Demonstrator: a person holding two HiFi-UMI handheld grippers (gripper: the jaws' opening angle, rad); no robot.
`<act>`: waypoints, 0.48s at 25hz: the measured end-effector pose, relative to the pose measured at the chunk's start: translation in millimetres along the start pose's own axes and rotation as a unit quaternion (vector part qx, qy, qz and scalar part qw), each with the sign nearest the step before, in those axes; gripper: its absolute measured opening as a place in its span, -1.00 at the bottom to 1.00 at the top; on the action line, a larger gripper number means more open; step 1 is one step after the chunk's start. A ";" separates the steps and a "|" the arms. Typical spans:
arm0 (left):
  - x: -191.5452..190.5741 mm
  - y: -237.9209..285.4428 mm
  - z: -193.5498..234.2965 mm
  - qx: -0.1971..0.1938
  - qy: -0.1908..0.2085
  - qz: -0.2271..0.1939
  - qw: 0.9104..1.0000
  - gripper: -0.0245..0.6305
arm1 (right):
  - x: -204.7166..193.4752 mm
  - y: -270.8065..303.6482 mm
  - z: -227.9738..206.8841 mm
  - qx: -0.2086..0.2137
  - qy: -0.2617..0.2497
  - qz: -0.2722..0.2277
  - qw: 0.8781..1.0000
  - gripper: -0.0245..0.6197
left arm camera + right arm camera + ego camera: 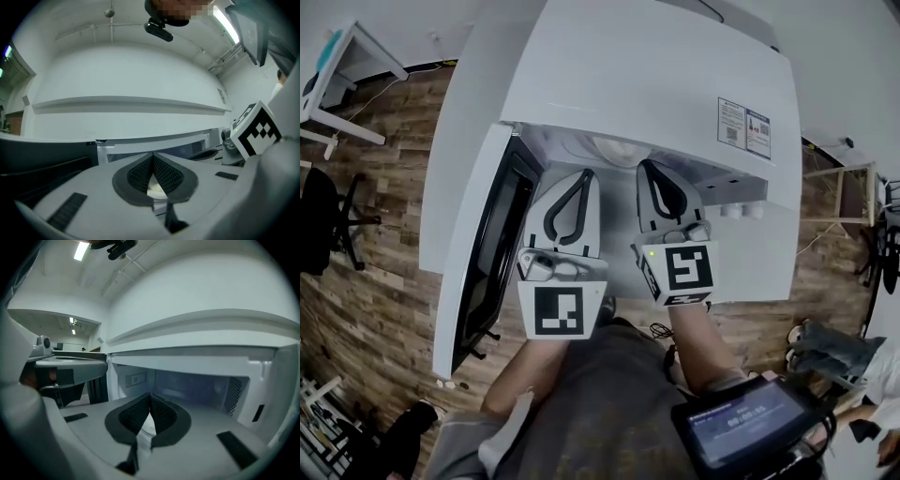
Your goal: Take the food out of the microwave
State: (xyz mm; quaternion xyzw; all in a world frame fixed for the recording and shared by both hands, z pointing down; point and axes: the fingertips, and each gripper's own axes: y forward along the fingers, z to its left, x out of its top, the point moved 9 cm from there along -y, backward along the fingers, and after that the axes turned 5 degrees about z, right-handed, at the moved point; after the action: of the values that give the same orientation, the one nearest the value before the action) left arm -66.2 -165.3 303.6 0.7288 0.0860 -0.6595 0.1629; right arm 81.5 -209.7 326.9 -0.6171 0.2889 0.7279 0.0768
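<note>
microwave point(675, 84) door point(473, 253) open; white dish point(614, 148) not yet out; left gripper point(585, 175), right gripper point(645, 167) both pressed together, empty.

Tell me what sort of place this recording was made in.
Probably an office or lab workroom, not a home kitchen: the white box-shaped microwave shares the room with a black swivel office chair on a wood-plank floor, and a long ceiling strip light glows overhead.
</note>
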 end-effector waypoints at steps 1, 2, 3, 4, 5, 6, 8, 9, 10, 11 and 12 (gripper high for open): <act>-2.8 2.6 1.1 0.000 -0.001 0.000 1.000 -0.90 | -1.8 4.2 0.0 0.001 0.001 0.002 1.000 -0.90; -5.4 5.2 2.1 -0.001 0.000 -0.001 1.000 -0.90 | -4.0 8.2 0.0 0.002 0.002 0.004 1.000 -0.90; -8.2 7.7 2.7 -0.001 -0.001 -0.003 1.000 -0.90 | -6.7 12.1 -0.2 0.003 0.003 0.005 1.000 -0.90; -11.5 10.0 2.8 -0.001 -0.003 -0.003 1.000 -0.90 | -9.9 15.8 -0.4 0.003 0.004 0.006 1.000 -0.90; -15.1 12.1 2.5 -0.002 -0.004 -0.002 1.000 -0.90 | -13.4 19.2 -0.6 0.003 0.006 0.008 1.000 -0.90; -18.8 14.3 2.1 -0.004 -0.004 0.000 1.000 -0.90 | -16.8 22.1 -1.0 0.004 0.008 0.009 1.000 -0.90; -26.5 18.6 1.0 -0.008 -0.001 0.004 1.000 -0.90 | -22.4 26.7 -2.3 0.006 0.009 0.012 1.000 -0.90; -30.6 20.6 0.4 -0.010 0.001 0.006 1.000 -0.90 | -24.9 28.5 -2.9 0.006 0.008 0.014 1.000 -0.90; -34.9 22.5 -0.1 -0.011 0.001 0.008 1.000 -0.90 | -27.5 30.2 -3.5 0.006 0.007 0.016 1.000 -0.90; -39.2 24.5 -0.7 -0.012 -0.002 0.009 1.000 -0.90 | -30.3 32.1 -4.2 0.005 0.007 0.017 1.000 -0.90; -43.3 26.5 -1.3 -0.011 -0.006 0.008 1.000 -0.90 | -33.1 34.0 -5.0 0.005 0.007 0.019 1.000 -0.90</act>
State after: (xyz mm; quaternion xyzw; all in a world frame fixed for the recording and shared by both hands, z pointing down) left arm -60.9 -185.7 349.8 0.7233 0.0868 -0.6618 0.1769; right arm 77.3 -232.1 368.9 -0.6162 0.3045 0.7235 0.0643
